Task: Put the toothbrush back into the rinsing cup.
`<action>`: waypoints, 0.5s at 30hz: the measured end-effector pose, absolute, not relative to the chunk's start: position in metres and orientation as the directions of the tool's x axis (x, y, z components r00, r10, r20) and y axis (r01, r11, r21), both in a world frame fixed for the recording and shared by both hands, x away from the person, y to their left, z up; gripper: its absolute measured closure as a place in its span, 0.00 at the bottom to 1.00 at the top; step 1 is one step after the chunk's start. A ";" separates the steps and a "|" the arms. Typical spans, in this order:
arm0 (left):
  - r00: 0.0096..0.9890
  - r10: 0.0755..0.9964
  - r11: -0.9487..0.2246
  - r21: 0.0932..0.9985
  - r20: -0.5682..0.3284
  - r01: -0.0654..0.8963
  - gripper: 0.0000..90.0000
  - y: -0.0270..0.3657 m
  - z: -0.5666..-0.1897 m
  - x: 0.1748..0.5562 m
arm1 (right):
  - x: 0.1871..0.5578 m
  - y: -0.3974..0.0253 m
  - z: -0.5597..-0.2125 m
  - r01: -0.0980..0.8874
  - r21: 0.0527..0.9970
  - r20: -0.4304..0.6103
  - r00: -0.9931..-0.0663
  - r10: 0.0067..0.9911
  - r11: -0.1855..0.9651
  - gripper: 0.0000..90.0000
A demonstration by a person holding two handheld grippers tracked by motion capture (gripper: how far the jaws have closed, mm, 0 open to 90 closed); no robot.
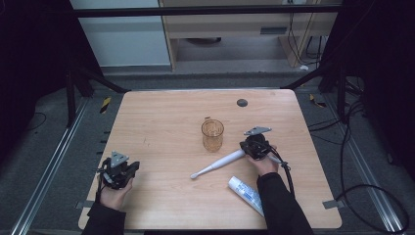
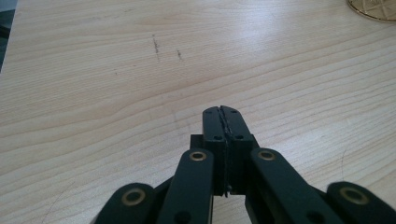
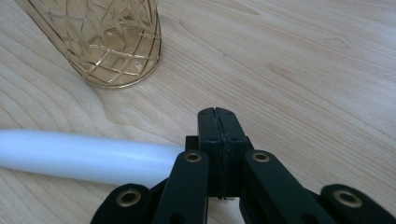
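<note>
An amber cut-glass tumbler (image 1: 212, 134) stands upright near the table's middle, and its base shows in the right gripper view (image 3: 112, 42). A white toothbrush (image 1: 218, 164) lies flat, head toward the near left. Its handle (image 3: 84, 158) runs under the left side of my right gripper (image 3: 217, 114), whose jaws are pressed together with nothing between them. From above, that right gripper (image 1: 253, 147) sits at the handle's end. My left gripper (image 1: 122, 169) rests at the table's near left, its jaws (image 2: 222, 112) shut over bare wood.
A white toothpaste tube (image 1: 246, 195) with blue print lies near the front edge, by the person's right forearm. A dark round plug (image 1: 242, 102) sits in the wooden tabletop (image 1: 161, 122) at the back. The glass's rim peeks into the left gripper view (image 2: 373, 9).
</note>
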State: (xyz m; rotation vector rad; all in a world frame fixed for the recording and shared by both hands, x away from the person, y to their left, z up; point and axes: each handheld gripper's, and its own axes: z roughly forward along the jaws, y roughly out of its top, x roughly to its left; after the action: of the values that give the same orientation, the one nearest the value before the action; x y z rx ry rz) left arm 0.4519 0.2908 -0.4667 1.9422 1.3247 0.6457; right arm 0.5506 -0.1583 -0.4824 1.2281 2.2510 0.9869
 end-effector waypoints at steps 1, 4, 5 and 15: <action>0.356 0.934 -0.242 0.769 0.020 0.592 0.99 0.291 -0.467 0.452 | 0.549 -0.159 -0.482 0.567 0.737 -0.004 -0.540 0.842 0.367 1.00; 0.356 0.934 -0.243 0.768 0.021 0.592 0.99 0.291 -0.467 0.452 | 0.545 -0.162 -0.482 0.568 0.733 -0.007 -0.545 0.839 0.375 1.00; 0.356 0.934 -0.243 0.768 0.021 0.593 0.99 0.291 -0.467 0.452 | 0.545 -0.162 -0.482 0.566 0.731 -0.012 -0.547 0.837 0.381 1.00; 0.357 0.934 -0.243 0.767 0.019 0.593 0.99 0.291 -0.467 0.452 | 0.540 -0.163 -0.479 0.562 0.719 -0.030 -0.563 0.826 0.409 1.00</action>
State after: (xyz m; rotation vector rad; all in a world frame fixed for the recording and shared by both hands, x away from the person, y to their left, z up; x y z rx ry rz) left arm 0.4521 0.2912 -0.4668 1.9440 1.3255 0.6431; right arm 0.5396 -0.1627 -0.4794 1.1907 2.2890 0.9504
